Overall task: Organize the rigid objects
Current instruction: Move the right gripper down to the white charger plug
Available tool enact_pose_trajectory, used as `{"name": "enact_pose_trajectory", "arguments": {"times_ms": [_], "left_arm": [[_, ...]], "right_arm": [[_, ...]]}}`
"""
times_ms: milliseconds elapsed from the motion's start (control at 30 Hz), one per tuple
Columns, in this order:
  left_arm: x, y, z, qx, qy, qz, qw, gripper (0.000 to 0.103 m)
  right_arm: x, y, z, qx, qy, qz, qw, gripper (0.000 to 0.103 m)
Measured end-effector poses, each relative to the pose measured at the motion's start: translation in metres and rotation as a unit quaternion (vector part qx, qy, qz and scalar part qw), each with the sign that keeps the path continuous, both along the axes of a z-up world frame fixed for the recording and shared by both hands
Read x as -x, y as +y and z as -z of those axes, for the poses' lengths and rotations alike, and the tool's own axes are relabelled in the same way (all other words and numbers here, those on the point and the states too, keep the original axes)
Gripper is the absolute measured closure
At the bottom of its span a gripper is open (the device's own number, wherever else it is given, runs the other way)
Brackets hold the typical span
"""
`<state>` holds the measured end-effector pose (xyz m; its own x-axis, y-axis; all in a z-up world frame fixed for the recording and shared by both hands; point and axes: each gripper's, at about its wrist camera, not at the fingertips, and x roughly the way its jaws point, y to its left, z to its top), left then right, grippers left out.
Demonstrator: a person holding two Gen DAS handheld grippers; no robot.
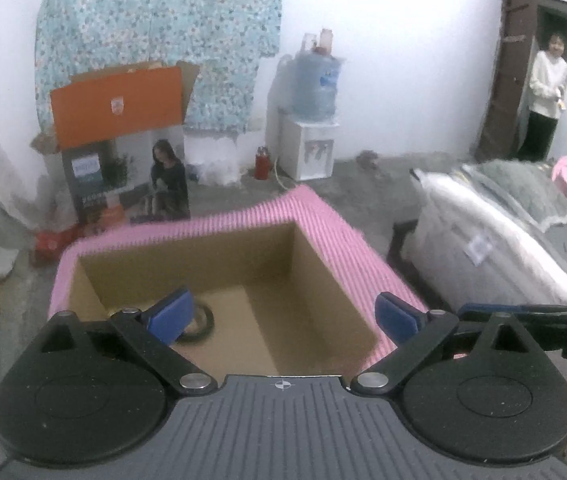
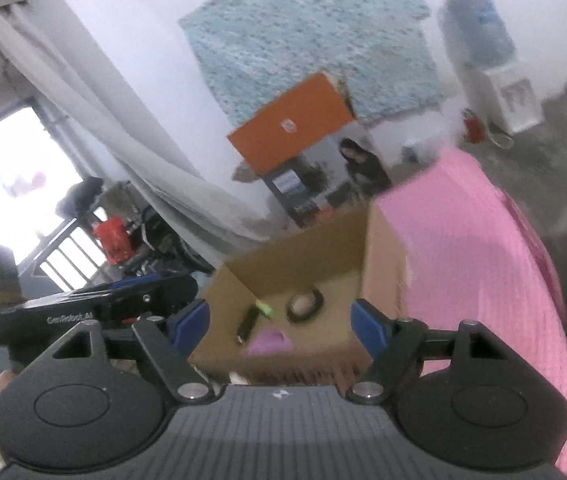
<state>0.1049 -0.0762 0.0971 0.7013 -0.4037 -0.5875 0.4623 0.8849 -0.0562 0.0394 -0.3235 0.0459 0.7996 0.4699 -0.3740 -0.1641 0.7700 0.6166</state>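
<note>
Both hand-held grippers hang empty over an open cardboard box (image 1: pixel 243 300) on a pink cloth (image 1: pixel 323 216): left gripper (image 1: pixel 283 314) and right gripper (image 2: pixel 279 322) with jaws apart. A black ring (image 2: pixel 303 304) lies inside on the box floor, just ahead and below, nearer the left gripper.

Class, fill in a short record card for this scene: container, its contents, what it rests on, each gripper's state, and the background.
container: open cardboard box
contents: black ring, dark stick, green item, pink piece
rests on: pink cloth
left gripper: open, nothing between the jaws
right gripper: open, nothing between the jaws
background: orange box, water dispenser, floral cloth on the wall, bed, person in the doorway
</note>
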Motion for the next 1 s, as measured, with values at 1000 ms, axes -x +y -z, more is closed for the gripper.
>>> {"name": "enact_pose_trajectory", "arguments": {"times_ms": [1000], "left_arm": [[0.046,-0.013,0.135,-0.07,0.031,0.032,0.9966,0.02]], "right_arm": [[-0.003,0.058,0.051,0.1,0.042,-0.063,0.992,0.024]]}}
